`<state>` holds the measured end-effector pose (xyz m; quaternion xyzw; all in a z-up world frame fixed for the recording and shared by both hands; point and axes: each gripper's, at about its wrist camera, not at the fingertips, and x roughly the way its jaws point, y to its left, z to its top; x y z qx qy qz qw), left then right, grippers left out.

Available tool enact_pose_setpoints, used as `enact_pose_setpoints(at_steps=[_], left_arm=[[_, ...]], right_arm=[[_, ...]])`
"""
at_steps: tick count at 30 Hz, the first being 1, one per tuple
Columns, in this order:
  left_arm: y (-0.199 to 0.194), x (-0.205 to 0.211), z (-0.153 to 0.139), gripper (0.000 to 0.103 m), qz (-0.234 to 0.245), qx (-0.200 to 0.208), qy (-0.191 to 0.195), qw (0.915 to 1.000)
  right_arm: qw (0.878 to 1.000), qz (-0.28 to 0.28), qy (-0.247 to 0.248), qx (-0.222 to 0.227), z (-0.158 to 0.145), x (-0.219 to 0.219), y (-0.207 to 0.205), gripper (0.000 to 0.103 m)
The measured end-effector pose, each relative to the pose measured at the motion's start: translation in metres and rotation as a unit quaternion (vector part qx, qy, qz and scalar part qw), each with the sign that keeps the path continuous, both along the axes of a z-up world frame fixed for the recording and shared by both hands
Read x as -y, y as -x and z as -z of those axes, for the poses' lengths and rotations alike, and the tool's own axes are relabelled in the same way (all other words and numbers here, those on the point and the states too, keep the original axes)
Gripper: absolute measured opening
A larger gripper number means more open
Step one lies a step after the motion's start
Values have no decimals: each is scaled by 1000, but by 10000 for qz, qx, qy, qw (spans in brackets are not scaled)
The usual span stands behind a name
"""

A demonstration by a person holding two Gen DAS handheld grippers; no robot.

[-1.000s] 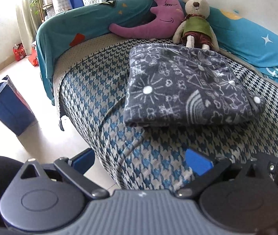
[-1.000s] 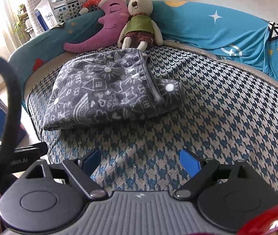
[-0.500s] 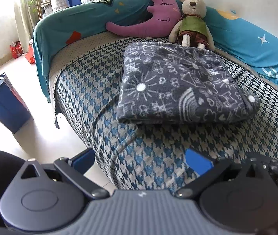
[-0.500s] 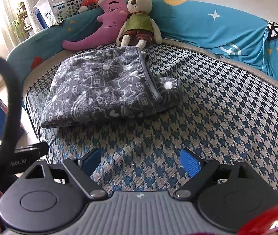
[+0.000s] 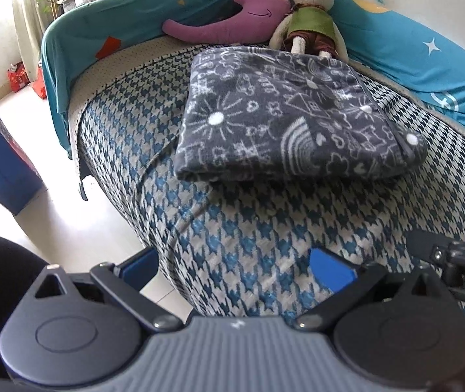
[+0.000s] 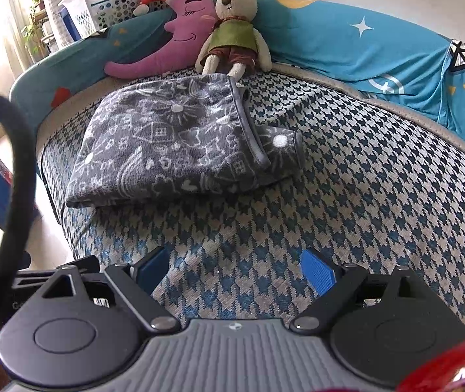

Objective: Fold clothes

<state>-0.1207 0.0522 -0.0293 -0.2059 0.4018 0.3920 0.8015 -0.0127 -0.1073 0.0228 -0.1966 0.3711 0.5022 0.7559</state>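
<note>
A dark grey garment with white doodle print lies folded into a thick rectangle on the houndstooth bed cover; the right wrist view shows the same garment with a sleeve end poking out at its right. My left gripper hovers open over the bed's near edge, well short of the garment, holding nothing. My right gripper is open too, above bare cover in front of the garment. The right gripper's body shows at the right edge of the left wrist view.
A purple moon pillow and a plush rabbit lean on the blue padded headboard behind the garment. A white laundry basket stands at the back left. A blue box sits on the floor left of the bed. A black cable crosses the right view's left side.
Both grippers have drifted slightly, so the garment sits a little further left and lower in the views. The garment itself has not moved, and both grippers remain open.
</note>
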Motion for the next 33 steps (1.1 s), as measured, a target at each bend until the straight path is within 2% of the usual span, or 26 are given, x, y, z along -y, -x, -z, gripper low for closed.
enact_pose_setpoints(at_steps=[15, 33], left_arm=[[-5, 1, 4, 103, 55, -23, 86, 9999], [-4, 6, -2, 103, 100, -68, 9, 9999]], right_arm=[[9999, 73, 71, -26, 4, -1, -5, 88], [9999, 170, 6, -30, -1, 5, -8, 88]])
